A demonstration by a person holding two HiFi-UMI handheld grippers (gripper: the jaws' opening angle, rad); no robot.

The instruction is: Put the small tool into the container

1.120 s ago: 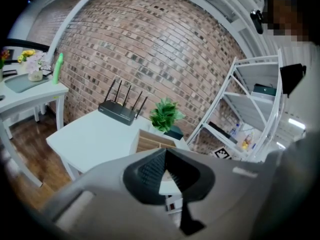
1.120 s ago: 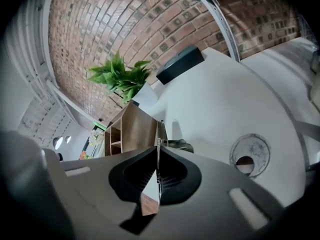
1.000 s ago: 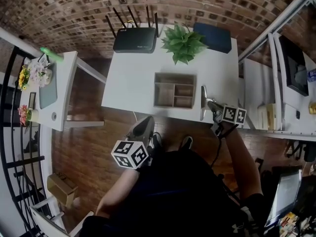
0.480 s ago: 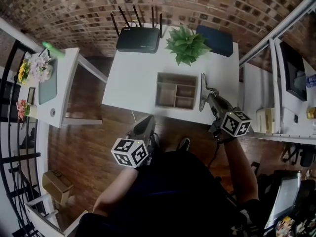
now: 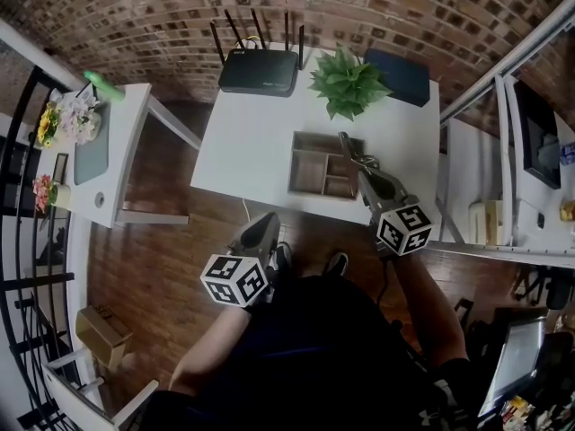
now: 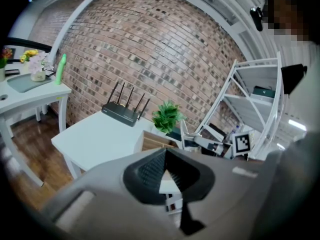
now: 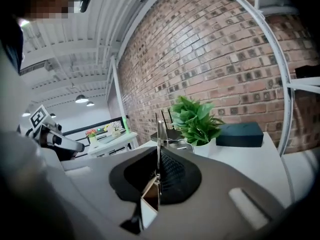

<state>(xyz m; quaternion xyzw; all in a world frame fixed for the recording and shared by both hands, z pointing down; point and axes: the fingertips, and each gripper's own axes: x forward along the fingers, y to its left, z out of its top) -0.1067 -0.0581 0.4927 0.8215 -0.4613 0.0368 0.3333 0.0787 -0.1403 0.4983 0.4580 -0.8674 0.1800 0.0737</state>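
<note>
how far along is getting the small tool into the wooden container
Done: the small metal tool is picked up and clamped in the right gripper's shut jaws. In hand: in the head view it is held over the right side of the wooden compartment container. Left: lower it into a compartment and let go. The left gripper hangs idle, jaws shut, empty.

Left gripper (image 5: 260,230) sits low and close to the torso, pointing forward. Its jaws are together with nothing between them. Right gripper (image 5: 368,178) is reached further out, tips angled forward-left, jaws clamped on the thin small tool (image 5: 352,153). Right forearm (image 5: 436,303) is stretched forward, left forearm (image 5: 214,341) is bent back. Both are bare.
</note>
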